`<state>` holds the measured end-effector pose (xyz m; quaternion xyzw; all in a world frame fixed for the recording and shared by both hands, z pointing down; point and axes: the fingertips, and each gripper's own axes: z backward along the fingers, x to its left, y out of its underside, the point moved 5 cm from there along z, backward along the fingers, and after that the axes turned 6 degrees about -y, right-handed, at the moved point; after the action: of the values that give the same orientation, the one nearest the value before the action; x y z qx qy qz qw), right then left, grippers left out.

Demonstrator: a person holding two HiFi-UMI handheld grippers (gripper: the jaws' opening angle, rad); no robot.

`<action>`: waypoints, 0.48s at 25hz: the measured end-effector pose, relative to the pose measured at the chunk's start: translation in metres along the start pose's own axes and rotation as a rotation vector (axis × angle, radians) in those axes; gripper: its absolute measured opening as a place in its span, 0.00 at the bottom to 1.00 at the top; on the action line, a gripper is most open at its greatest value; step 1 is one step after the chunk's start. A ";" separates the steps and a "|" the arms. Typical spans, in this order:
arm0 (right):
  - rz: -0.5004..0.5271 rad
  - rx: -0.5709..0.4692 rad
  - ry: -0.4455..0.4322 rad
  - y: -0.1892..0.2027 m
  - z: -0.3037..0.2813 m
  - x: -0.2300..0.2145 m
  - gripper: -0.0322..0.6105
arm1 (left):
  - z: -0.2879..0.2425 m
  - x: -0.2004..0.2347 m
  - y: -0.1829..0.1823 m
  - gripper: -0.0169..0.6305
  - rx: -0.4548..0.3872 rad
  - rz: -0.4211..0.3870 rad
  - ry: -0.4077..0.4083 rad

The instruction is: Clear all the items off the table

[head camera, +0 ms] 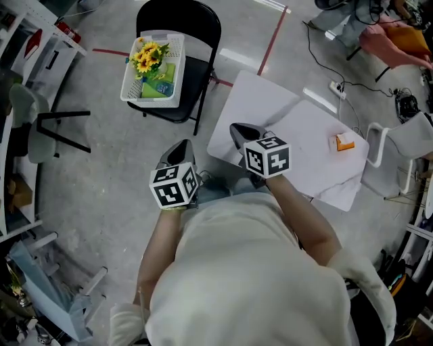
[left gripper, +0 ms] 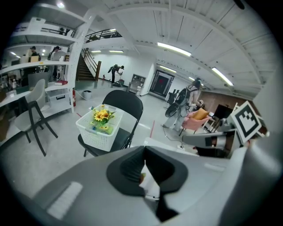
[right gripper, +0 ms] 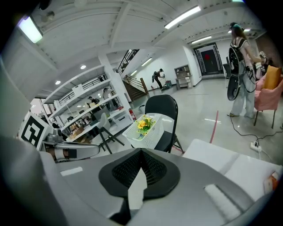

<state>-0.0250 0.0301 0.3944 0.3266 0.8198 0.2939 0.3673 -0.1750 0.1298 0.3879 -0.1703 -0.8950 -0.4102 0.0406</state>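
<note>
While clamped shut on nothing, hangs over the near corner of the worktop (head camera: pixel 270 101): right hand-held gripper (head camera: pixel 237 128). Just off that corner, likewise closed and empty: left hand-held gripper (head camera: pixel 183 143). Far right on the worktop: one small orange item (head camera: pixel 344 142). Probably between pick-ups. Next: reach across, open, grip it, carry to the basket (head camera: pixel 177 47) on the chair (head camera: pixel 203 20).

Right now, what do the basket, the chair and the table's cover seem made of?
Basket: white plastic, matte; moulded lattice walls. Chair: probably painted metal, black, slightly glossy; thin tube legs. Table cover: likely white cloth; it drapes and creases.
</note>
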 end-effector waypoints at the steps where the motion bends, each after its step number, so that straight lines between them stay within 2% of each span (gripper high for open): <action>1: -0.001 0.000 0.007 0.000 0.004 -0.005 0.05 | -0.003 -0.007 -0.001 0.04 0.001 -0.006 0.008; 12: -0.061 -0.014 0.109 0.019 0.064 -0.075 0.05 | -0.042 -0.094 -0.001 0.04 0.040 -0.072 0.106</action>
<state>0.0709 0.0006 0.4033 0.2825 0.8461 0.3056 0.3330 -0.0900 0.0725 0.3951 -0.1150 -0.9053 -0.4018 0.0765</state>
